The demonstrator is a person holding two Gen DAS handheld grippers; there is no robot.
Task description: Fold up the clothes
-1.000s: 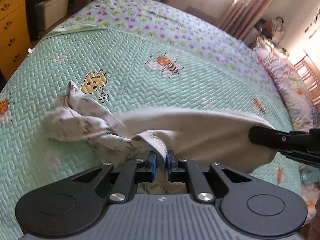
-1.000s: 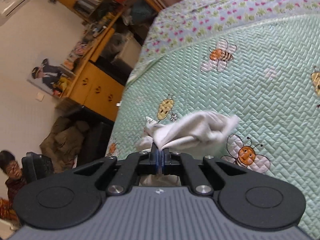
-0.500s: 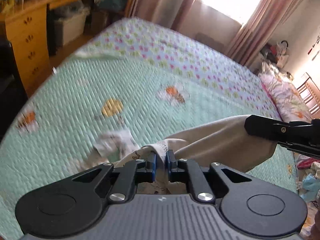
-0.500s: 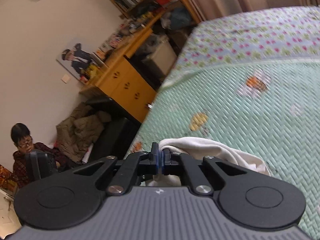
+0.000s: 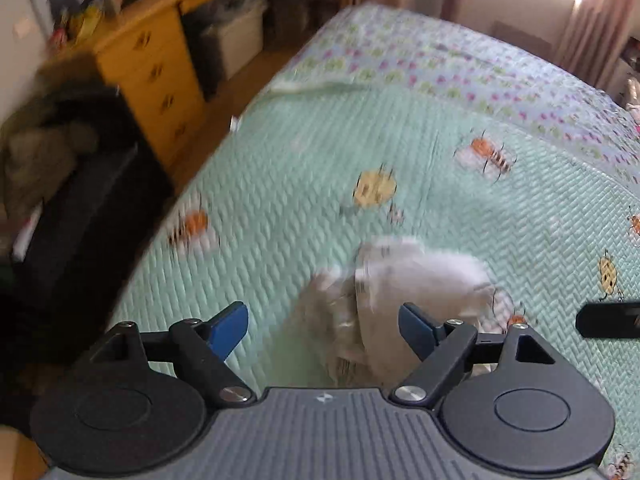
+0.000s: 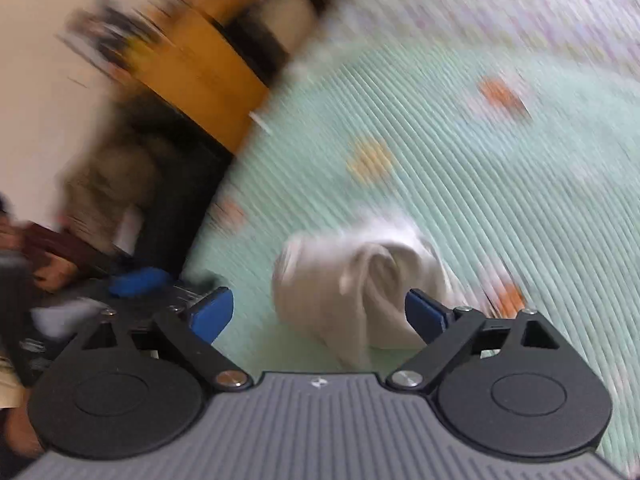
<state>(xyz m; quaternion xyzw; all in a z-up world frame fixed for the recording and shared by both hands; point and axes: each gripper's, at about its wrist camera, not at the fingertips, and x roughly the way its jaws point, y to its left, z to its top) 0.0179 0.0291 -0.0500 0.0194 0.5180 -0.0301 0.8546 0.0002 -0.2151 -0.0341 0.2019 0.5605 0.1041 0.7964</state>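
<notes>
Bed (image 5: 280,208): green quilted cover with bee and hive motifs fills both views; a flowered sheet lies beyond it toward 12 o'clock. Yellow drawers (image 5: 152,80) stand off the bed at 10 o'clock. Both pictures are motion-blurred, the right wrist view heavily.

Garment (image 5: 400,292): one pale, cream-white piece lying bunched on the cover, at about 5 o'clock of the left view and near centre-low in the right view (image 6: 360,292). It is rumpled, with no flat layers or clean edges that I can make out. Judgement: folding of this piece is not finished; it reads as a loose heap dropped on the bed, so spreading, squaring and the folds themselves look to be still ahead. No stack of folded clothes shows.

Left tool (image 5: 322,330): jaws opening, wide apart, blue pads clear of cloth; garment lies beyond and between them, unheld.

Right tool (image 6: 320,314): jaws opening likewise, nothing gripped; garment just ahead.
</notes>
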